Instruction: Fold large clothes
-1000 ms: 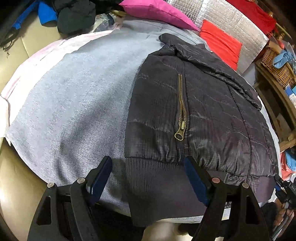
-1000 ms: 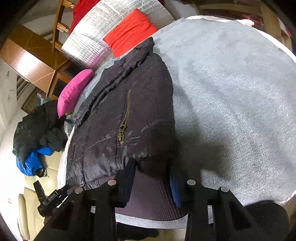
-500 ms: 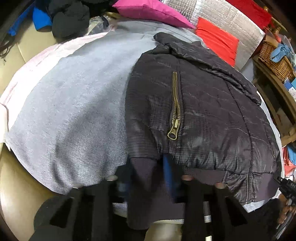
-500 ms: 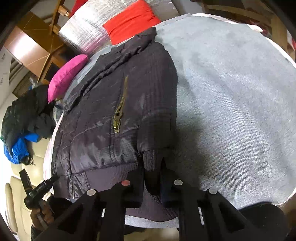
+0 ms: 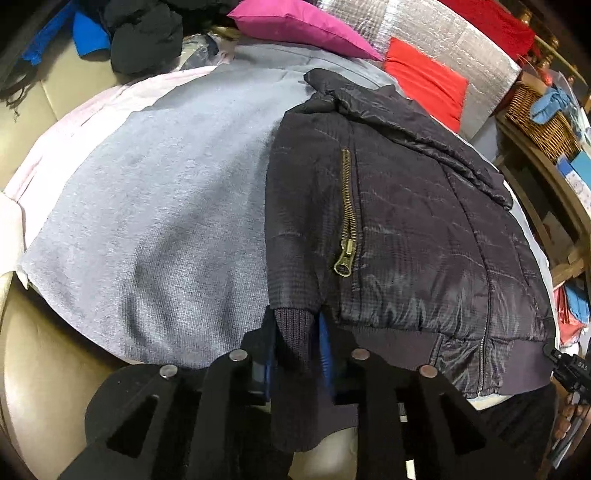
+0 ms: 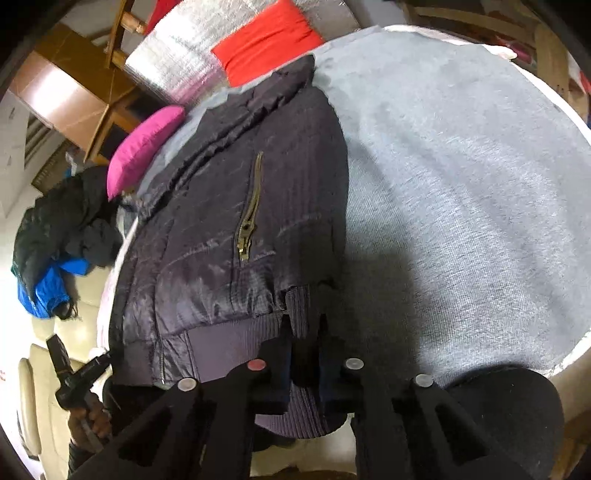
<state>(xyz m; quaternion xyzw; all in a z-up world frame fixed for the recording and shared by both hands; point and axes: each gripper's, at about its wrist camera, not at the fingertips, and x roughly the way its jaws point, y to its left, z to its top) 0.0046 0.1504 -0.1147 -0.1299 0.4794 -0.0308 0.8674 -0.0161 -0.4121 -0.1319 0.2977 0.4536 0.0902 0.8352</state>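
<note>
We see the dark jacket (image 5: pixel 406 229) lying flat on the grey cloth (image 5: pixel 155 229). Our left gripper (image 5: pixel 295 343) pinches its ribbed hem at one corner; fingers easing apart slightly. Our right gripper (image 6: pixel 304 354) likewise clamps the opposite hem corner, loosening a touch.

A lived-in home room: a cream sofa (image 5: pixel 70 79) heaped with clothes (image 5: pixel 142 31), a pink cushion (image 5: pixel 299 27), a wicker basket (image 5: pixel 541 123) on wooden shelves.
</note>
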